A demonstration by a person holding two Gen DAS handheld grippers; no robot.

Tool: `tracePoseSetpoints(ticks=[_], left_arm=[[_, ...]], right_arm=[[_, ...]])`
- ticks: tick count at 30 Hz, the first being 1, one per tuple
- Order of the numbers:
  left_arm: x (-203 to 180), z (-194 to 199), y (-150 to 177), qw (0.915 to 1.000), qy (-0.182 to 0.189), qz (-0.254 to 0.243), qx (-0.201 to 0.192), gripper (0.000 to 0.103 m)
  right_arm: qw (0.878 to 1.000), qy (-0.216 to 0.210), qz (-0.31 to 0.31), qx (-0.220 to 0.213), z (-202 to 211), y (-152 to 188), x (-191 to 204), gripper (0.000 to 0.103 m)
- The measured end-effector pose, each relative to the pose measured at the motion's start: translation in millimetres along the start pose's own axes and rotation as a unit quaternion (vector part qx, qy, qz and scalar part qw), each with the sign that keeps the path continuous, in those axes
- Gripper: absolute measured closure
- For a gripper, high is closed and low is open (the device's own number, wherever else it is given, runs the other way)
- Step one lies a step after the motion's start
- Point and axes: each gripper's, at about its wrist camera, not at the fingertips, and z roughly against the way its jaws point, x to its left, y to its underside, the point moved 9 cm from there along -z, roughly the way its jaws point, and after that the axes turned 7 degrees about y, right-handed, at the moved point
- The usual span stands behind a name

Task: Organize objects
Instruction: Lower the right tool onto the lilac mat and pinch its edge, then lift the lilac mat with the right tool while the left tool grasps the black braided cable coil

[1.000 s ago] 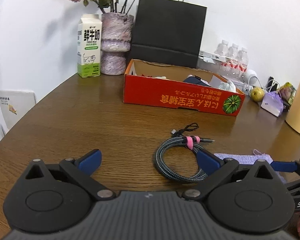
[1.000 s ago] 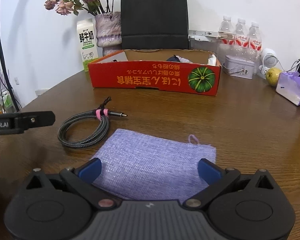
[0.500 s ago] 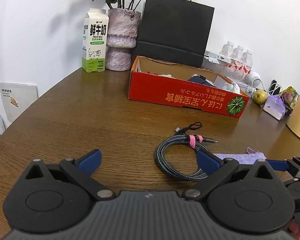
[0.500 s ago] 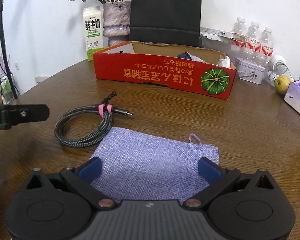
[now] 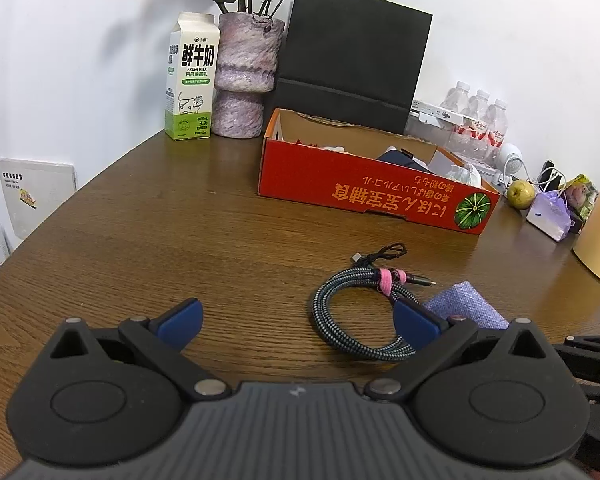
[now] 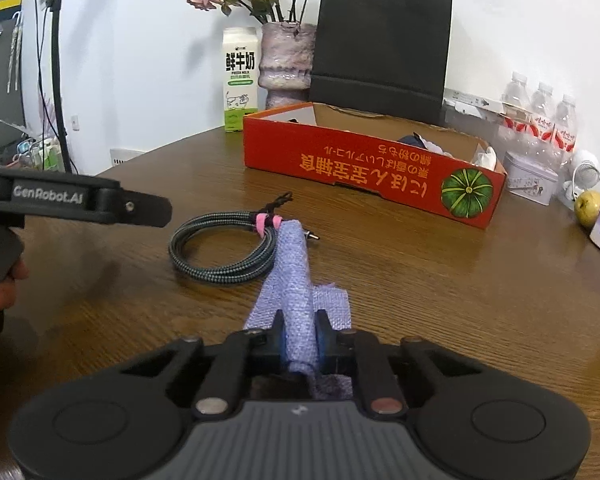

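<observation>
My right gripper (image 6: 299, 330) is shut on the near edge of a lilac woven pouch (image 6: 294, 264), which bunches into a ridge rising toward the far side. In the left wrist view part of the pouch (image 5: 466, 310) shows behind my right finger. A coiled braided cable (image 6: 224, 246) with a pink tie lies just left of the pouch; in the left wrist view the cable (image 5: 360, 312) sits ahead and to the right. My left gripper (image 5: 298, 322) hovers open over bare wood, nothing between its blue pads. The red cardboard box (image 6: 374, 168) stands beyond, open-topped, with items inside.
A milk carton (image 5: 190, 78), a vase of dried flowers (image 5: 246, 78) and a black paper bag (image 5: 352, 60) line the back wall. Water bottles (image 6: 542, 114), a tin, an apple (image 6: 588, 208) and a purple packet sit at the right. The table (image 5: 140, 232) is dark wood.
My right gripper's jaws closed from wide open onto the lilac pouch, pinching it from flat into a raised fold. The left gripper stayed open and in place.
</observation>
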Motion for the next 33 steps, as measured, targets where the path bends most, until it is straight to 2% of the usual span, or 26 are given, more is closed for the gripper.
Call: tracePoseSetpoints(ticks=[5,9,14,18,24,29,33], left_arm=[[0,-1,1,1.0,-0.001,-0.001,0.001,0.0],[0,-4,2,1.0,-0.003,-0.003,0.007,0.0],[-6,-11,5,0.9997,-0.001,-0.016,0.02,0.0],[-20,-21,5,0.9985,0.004,-0.038,0.04,0.0],[-42,-49,4,0.9944,0.013,-0.066,0.081,0.0],[-49,-73,5,0.991,0.005,-0.074,0.111,0.0],[-46,-82,6,0.9909,-0.02,-0.083,0.104,0.0]], right_arm=[[0.999,0.008,-0.027,-0.03,11,-4,-10,0.096],[0.996,0.039,-0.044,-0.063,20,-8,-28,0.096],[0.992,0.058,-0.076,-0.079,23,-10,-57,0.096],[0.991,0.065,-0.073,-0.094,25,-12,-65,0.096],[0.989,0.069,-0.086,-0.102,28,-12,-74,0.096],[0.989,0.061,-0.086,-0.104,29,-11,-71,0.096],[0.989,0.055,-0.094,-0.101,28,-10,-73,0.096]])
